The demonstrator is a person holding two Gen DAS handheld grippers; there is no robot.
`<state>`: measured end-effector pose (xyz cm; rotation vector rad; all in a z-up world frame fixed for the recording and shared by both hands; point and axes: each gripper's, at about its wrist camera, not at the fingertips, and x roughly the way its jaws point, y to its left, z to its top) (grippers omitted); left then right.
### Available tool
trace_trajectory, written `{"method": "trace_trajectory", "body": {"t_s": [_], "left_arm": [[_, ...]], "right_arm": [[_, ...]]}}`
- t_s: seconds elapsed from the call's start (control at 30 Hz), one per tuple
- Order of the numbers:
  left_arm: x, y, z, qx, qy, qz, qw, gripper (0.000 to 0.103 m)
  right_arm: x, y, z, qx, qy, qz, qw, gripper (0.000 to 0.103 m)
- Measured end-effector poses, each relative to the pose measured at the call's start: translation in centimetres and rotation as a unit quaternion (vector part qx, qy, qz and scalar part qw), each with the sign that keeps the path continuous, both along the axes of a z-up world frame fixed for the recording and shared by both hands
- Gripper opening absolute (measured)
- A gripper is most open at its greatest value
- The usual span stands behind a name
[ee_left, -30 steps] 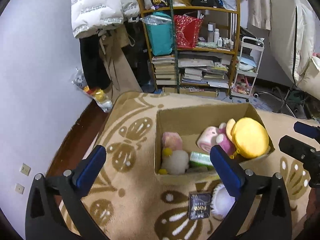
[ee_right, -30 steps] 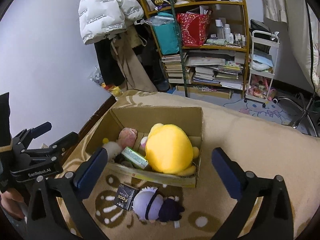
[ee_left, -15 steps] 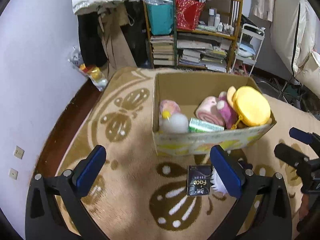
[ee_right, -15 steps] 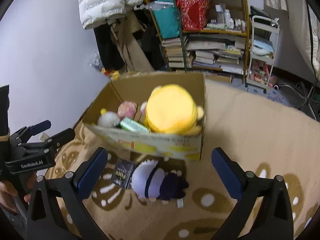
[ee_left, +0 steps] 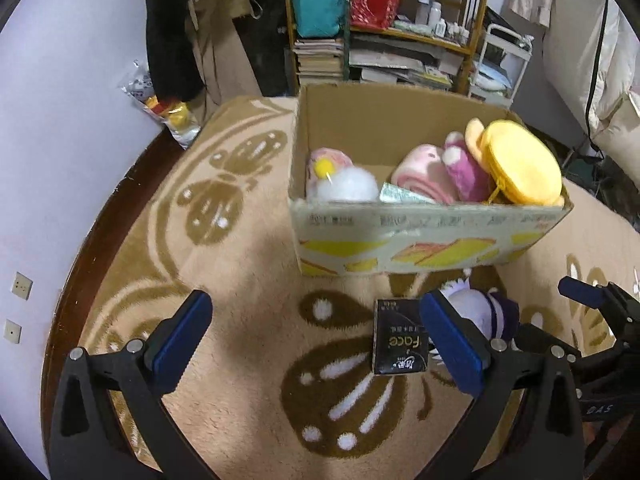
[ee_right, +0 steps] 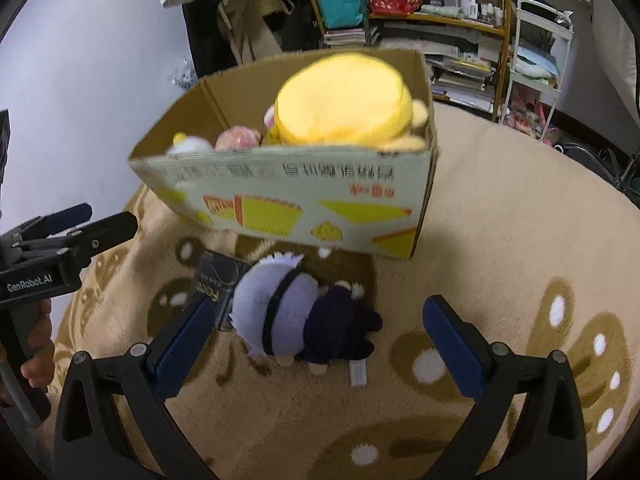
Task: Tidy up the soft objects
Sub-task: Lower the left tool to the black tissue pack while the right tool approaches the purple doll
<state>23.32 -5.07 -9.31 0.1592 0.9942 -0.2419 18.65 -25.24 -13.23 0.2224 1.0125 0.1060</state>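
Note:
A cardboard box (ee_left: 420,236) (ee_right: 288,196) on the rug holds a yellow plush (ee_left: 520,164) (ee_right: 340,104), pink plush toys (ee_left: 424,176) and a white fluffy toy (ee_left: 348,186). In front of the box lie a plush doll with white hair and dark clothes (ee_right: 296,316) (ee_left: 480,312) and a black tissue pack (ee_left: 398,338) (ee_right: 218,280). My right gripper (ee_right: 316,340) is open and low over the doll, which lies between its fingers. My left gripper (ee_left: 316,344) is open and empty above the rug, left of the tissue pack.
A beige rug with brown patterns (ee_left: 224,208) covers the floor. A cluttered bookshelf (ee_left: 392,40) and a white trolley (ee_right: 536,60) stand behind the box. Hanging coats (ee_left: 180,32) and a plastic bag (ee_left: 168,108) sit by the left wall.
Both grippers have come down and closer to the floor in front of the box. The doll now lies between the right gripper's open fingers.

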Motion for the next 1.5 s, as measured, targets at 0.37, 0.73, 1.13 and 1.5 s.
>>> {"method": "trace_trajectory", "body": {"t_s": [0.37, 0.73, 1.13, 1.5], "left_arm": [[0.2, -0.5, -3.2, 0.005, 0.034, -0.005, 0.9994, 0.103], [0.6, -1.7, -5.6, 0.004, 0.071, -0.024, 0.9972, 0.103], [1.9, -3.0, -7.0, -0.005, 0.096, -0.048, 0.9942, 0.103], [2.8, -4.8, -7.9, -0.013, 0.108, -0.043, 0.9931, 0.103]], "right_arm": [[-0.1, 1.2, -2.6, -0.004, 0.015, 0.029, 0.999, 0.103], [0.1, 2.2, -4.3, -0.026, 0.03, 0.031, 0.999, 0.103], [0.4, 2.7, -5.5, -0.017, 0.039, 0.028, 0.999, 0.103], [0.4, 1.8, -6.4, 0.001, 0.041, 0.02, 0.999, 0.103]]}}
